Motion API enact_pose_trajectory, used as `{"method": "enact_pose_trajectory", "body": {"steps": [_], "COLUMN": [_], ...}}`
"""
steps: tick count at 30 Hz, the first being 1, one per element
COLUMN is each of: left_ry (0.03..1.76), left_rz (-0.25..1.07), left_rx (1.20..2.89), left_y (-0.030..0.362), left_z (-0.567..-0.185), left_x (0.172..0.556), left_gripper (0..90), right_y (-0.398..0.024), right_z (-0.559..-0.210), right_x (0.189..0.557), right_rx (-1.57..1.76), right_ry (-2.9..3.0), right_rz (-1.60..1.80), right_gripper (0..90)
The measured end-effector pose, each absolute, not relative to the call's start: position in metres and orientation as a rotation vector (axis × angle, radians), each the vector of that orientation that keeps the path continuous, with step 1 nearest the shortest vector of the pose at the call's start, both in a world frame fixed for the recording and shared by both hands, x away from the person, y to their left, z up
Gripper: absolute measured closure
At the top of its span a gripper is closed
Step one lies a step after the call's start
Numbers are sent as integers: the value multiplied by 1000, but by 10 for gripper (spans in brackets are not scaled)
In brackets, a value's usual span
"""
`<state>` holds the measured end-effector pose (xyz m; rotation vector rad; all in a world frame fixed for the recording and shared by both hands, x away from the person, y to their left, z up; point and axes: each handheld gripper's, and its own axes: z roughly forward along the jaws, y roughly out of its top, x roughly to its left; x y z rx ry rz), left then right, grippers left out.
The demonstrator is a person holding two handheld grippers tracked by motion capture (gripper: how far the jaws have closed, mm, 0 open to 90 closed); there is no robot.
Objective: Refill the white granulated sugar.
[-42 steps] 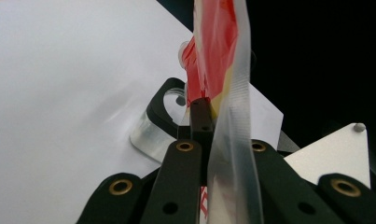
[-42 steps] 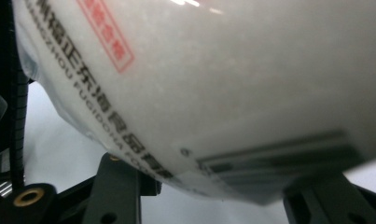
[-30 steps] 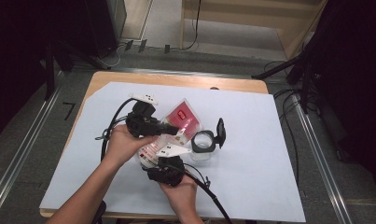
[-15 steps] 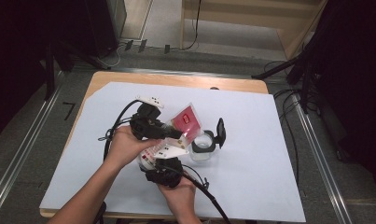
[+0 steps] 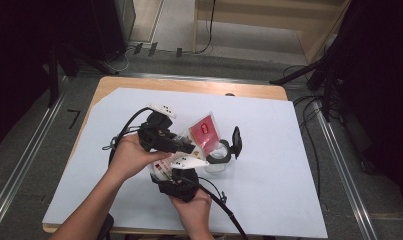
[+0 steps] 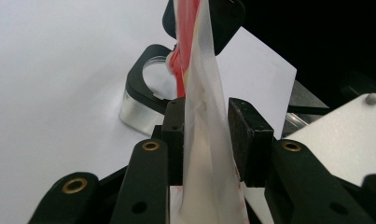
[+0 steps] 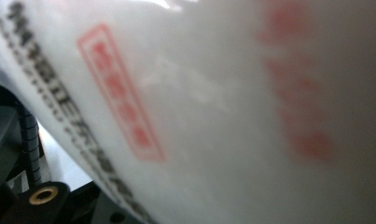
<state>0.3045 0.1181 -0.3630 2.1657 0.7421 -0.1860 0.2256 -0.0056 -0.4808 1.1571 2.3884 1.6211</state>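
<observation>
Over the white sheet (image 5: 269, 150) that covers the wooden table (image 5: 139, 84), the person holds a thin plastic pouch, red at its upper end and white with red print lower down (image 5: 201, 131), between the two tools, tilted so its red end leans toward a small clear jar with a black collar and a flipped-up black lid (image 5: 224, 154) that stands open just beside it. The left gripper (image 6: 205, 130) has the pouch's white edge running up between its jaws; they have just been opening, and in the left gripper view the film lies against one pad while a gap shows at the other, so I read that grip as let go or nearly so. The right gripper (image 5: 178, 176) sits lower, close under the pouch; in its own view the printed white film presses up against the lens and hides the jaws, and from above the hand covers them, so I cannot tell whether it grips, though the pouch stays up with the left jaws slack, which suggests it does. As for progress, I would judge the work about midway: the jar is already opened and the pouch is brought up to it, but the pouch's red end is beside the rim rather than in the mouth, and whether the pouch has been torn open is hidden. Getting the contents or the pouch into the jar, and shutting the lid, look to be left.
</observation>
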Motion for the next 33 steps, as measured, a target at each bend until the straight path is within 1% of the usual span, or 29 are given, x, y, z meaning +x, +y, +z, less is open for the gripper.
{"method": "enact_pose_trajectory", "body": {"steps": [4,8,9,10,12,13,16,22,27,31,33], "left_ry": [752,805,811,815,812,815,804,797,816,824,820], "left_rz": [-200,-259,-255,-244,-225,-229,-210,-159,-135,-150,-136], "left_rx": [2165,2170,2175,2180,2188,2185,2191,2188,2165,2137,2136], "left_y": [122,127,128,129,129,129,128,122,120,119,118], "left_z": [-361,-360,-360,-360,-360,-361,-360,-359,-357,-358,-358], "left_x": [305,309,309,309,308,309,307,305,303,304,303], "left_gripper": [697,699,705,721,796,820,853,862,863,848,841], "right_y": [-8,-7,-7,-7,-7,-7,-6,-2,4,4,5], "right_z": [-481,-483,-483,-484,-483,-483,-481,-477,-473,-470,-469], "right_x": [227,227,227,227,227,226,225,221,219,221,222], "right_rx": [1158,1169,1171,1164,1162,1148,1125,1069,1021,1042,1053], "right_ry": [2381,2384,2383,2385,2389,2390,2389,2408,2413,2413,2415], "right_rz": [1614,1611,1610,1608,1613,1614,1605,1585,1565,1586,1594], "right_gripper": [592,592,591,591,591,592,593,590,553,547,550]}}
